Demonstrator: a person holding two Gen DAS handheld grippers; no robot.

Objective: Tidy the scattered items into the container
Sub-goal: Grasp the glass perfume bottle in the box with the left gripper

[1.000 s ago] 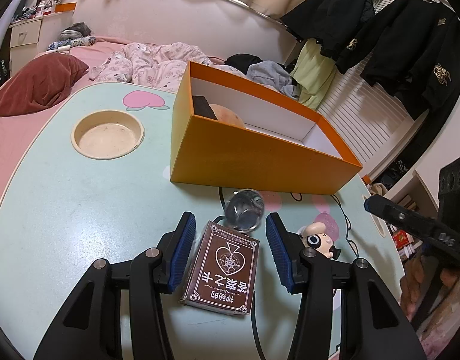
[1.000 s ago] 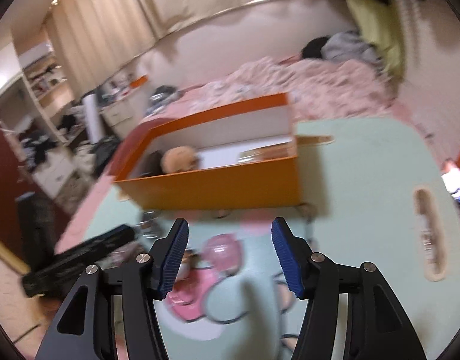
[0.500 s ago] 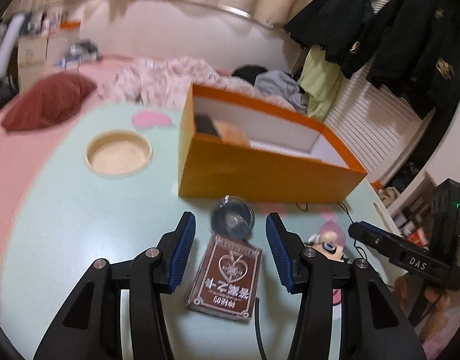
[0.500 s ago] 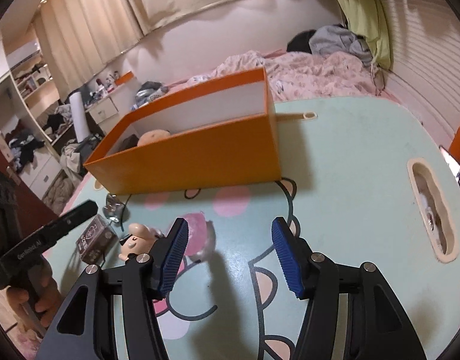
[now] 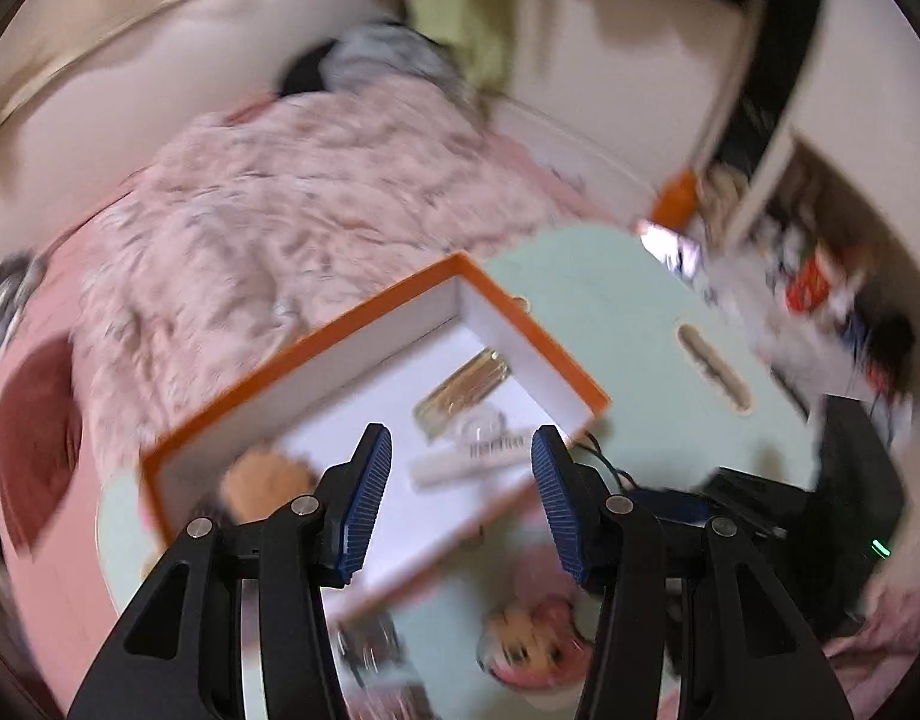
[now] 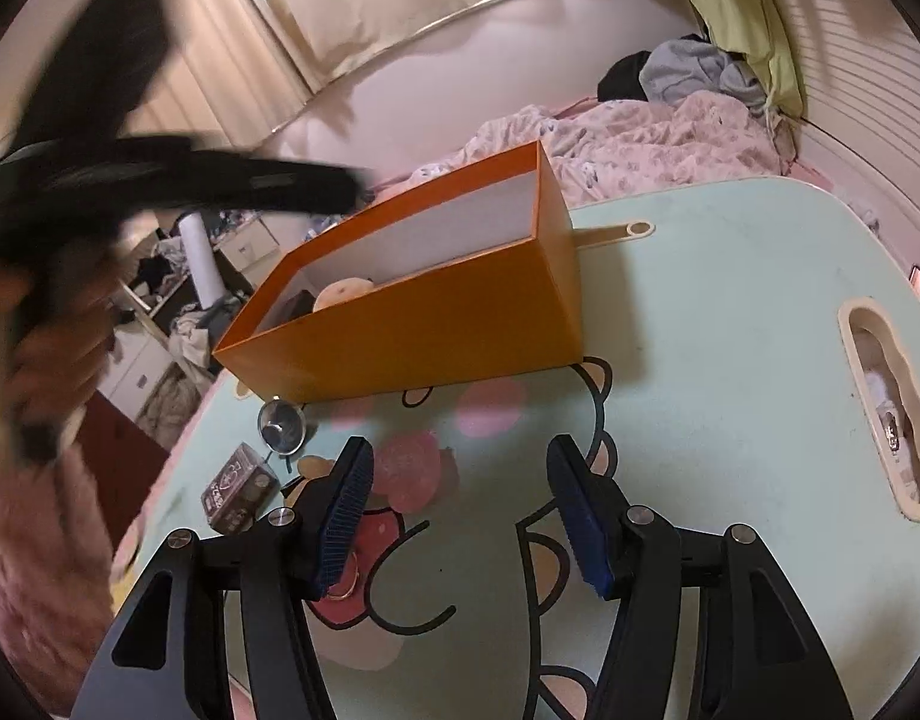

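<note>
The orange box (image 6: 436, 324) stands on the pale green table (image 6: 730, 324). In the blurred left wrist view I look down into it (image 5: 544, 354): a gold item (image 5: 463, 387), a white clip (image 5: 466, 462) and a tan plush (image 5: 268, 474) lie inside. My left gripper (image 5: 454, 504) is open and empty, raised above the box. My right gripper (image 6: 460, 510) is open and empty, low over the table. Left of it lie a brown card box (image 6: 238, 483), a glass ball (image 6: 282, 423) and a small doll (image 6: 316, 471). The doll also shows in the left wrist view (image 5: 532, 642).
A bed with pink bedding (image 6: 640, 132) lies behind the table. The table has a slot cut-out (image 6: 892, 402) at the right. A black cable (image 5: 604, 462) runs by the box. The left gripper's body (image 6: 178, 174) crosses the upper left of the right wrist view.
My left gripper rose from around the card box and swung up over the orange box, still open. My right gripper moved a little closer to the doll and stays open.
</note>
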